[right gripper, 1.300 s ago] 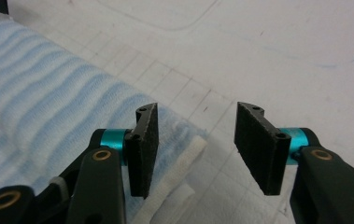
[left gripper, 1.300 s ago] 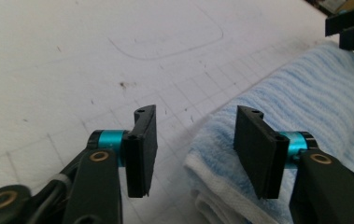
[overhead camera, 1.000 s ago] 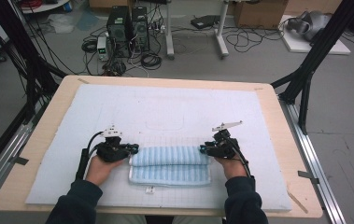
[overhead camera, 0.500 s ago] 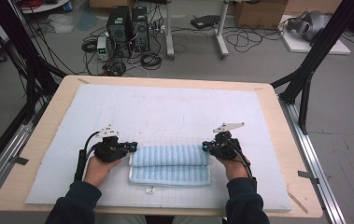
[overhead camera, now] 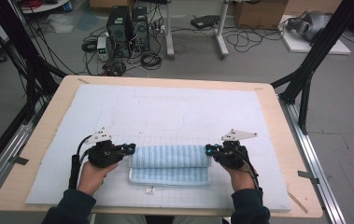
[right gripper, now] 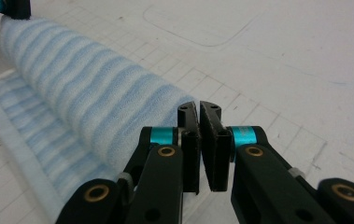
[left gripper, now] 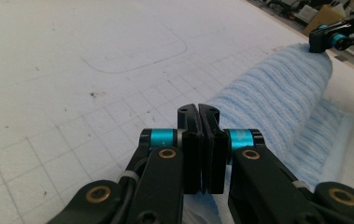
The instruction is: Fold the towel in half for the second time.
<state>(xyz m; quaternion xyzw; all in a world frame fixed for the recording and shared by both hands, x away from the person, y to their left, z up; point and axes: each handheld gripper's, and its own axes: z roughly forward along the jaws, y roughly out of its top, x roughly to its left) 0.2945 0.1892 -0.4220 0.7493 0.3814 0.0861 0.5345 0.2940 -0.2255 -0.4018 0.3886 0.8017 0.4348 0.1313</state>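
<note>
The striped blue towel (overhead camera: 170, 163) lies near the front edge of the table (overhead camera: 44, 135), on the white gridded mat (overhead camera: 165, 112), its far part rolled into a tube over a flat layer; the left gripper (overhead camera: 129, 149) pinches the roll's left end, jaws clenched on cloth, and the right gripper (overhead camera: 208, 149) is clamped on the right end; to roll well, I judge both hands should advance evenly, keeping the tube tight and square to the front edge.
</note>
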